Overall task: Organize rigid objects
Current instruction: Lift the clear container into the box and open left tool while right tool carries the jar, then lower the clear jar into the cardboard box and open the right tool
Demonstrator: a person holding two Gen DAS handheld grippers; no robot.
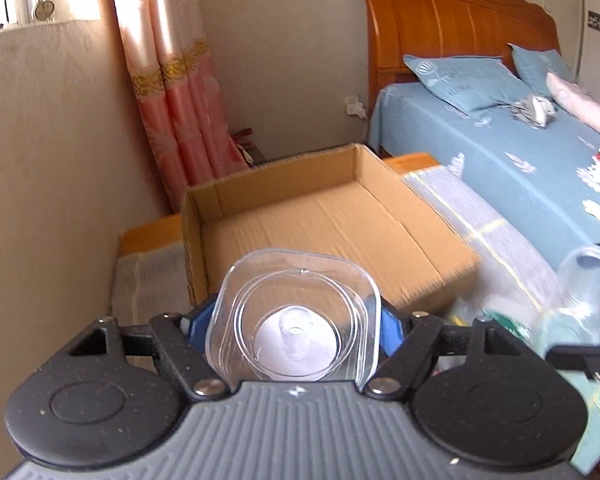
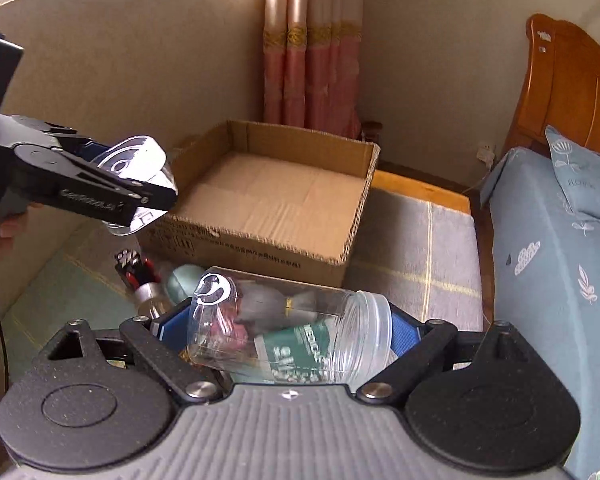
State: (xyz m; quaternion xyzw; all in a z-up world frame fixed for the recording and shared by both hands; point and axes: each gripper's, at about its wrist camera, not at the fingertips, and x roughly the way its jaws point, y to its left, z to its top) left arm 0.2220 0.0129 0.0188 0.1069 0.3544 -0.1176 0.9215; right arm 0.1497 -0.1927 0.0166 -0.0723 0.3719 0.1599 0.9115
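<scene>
Two grippers are at work over a low surface covered with a grey mat crossed by pale yellow lines, set beside a bed with a blue leaf-print sheet and an orange wooden headboard. A shallow open brown cardboard box sits at the mat's far edge, near the pink curtain; only its bare cardboard floor shows inside.

In front of the box's near wall, the right gripper pinches a clear plastic jar with a threaded mouth, lying on its side with the mouth turned right; a white round sticker marks its left end. The blue pads press on either side of it. Through and behind the jar, small items lie blurred on the mat: a green-and-white printed packet, a grey-green rounded object, and a small red-and-black thing.

Up off the mat, by the box's near left corner, the left gripper clamps a clear rounded-square plastic lid with a small centre knob. The lid stands on edge between the blue pads, its knob side facing the wrist camera.
</scene>
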